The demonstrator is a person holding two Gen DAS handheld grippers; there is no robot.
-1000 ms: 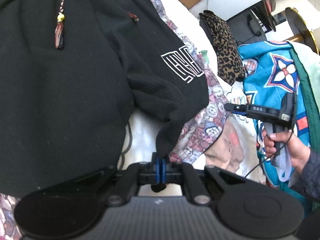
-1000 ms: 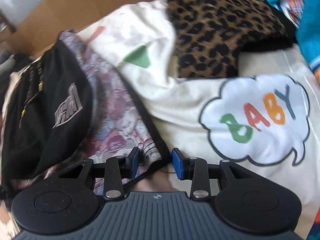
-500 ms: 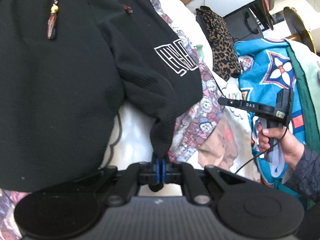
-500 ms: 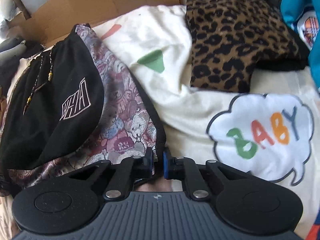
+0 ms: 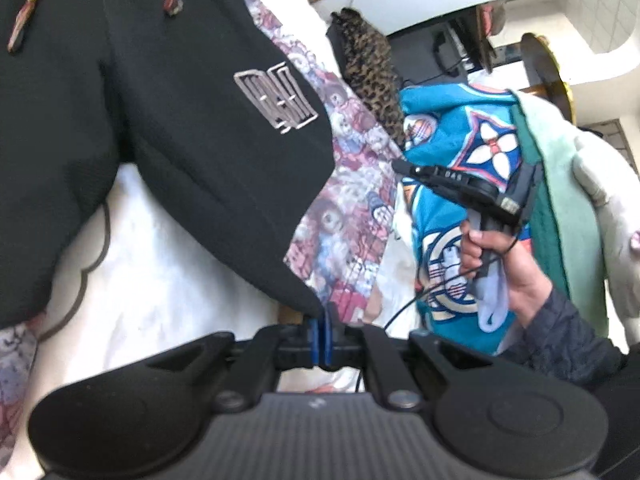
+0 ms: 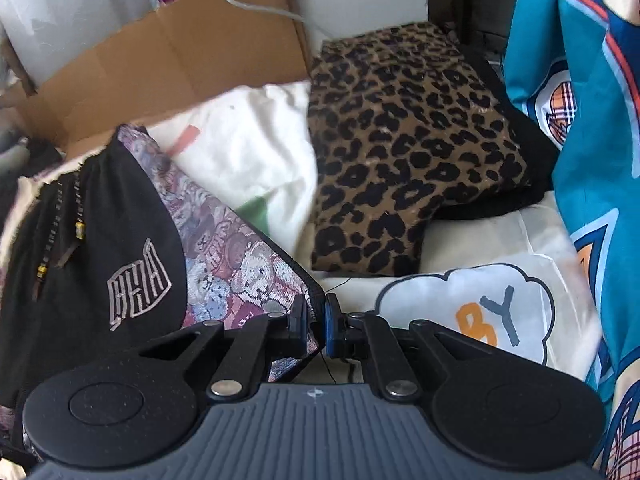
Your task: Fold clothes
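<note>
A black garment [image 5: 180, 120] with a pale outlined logo and beaded drawstrings lies over a teddy-bear print fabric [image 5: 344, 216] on a white sheet. My left gripper [image 5: 322, 336] is shut on the black garment's lower corner, which is pulled taut. In the right wrist view the same black garment [image 6: 100, 240] sits at the left on the print fabric [image 6: 240, 264]. My right gripper [image 6: 316, 320] is shut on the black-trimmed corner of that print fabric. The left wrist view shows the right gripper [image 5: 398, 166] from the side, held by a hand [image 5: 504, 264].
A folded leopard-print cloth [image 6: 400, 160] lies behind the garments, with a cardboard sheet [image 6: 160, 68] to its left. A teal patterned blanket [image 6: 580, 120] hangs along the right. The white sheet [image 6: 480, 312] carries a cloud print with coloured letters.
My right gripper went from open to shut on the print fabric's corner. My left gripper kept hold of the black corner and drew it out straight and taut.
</note>
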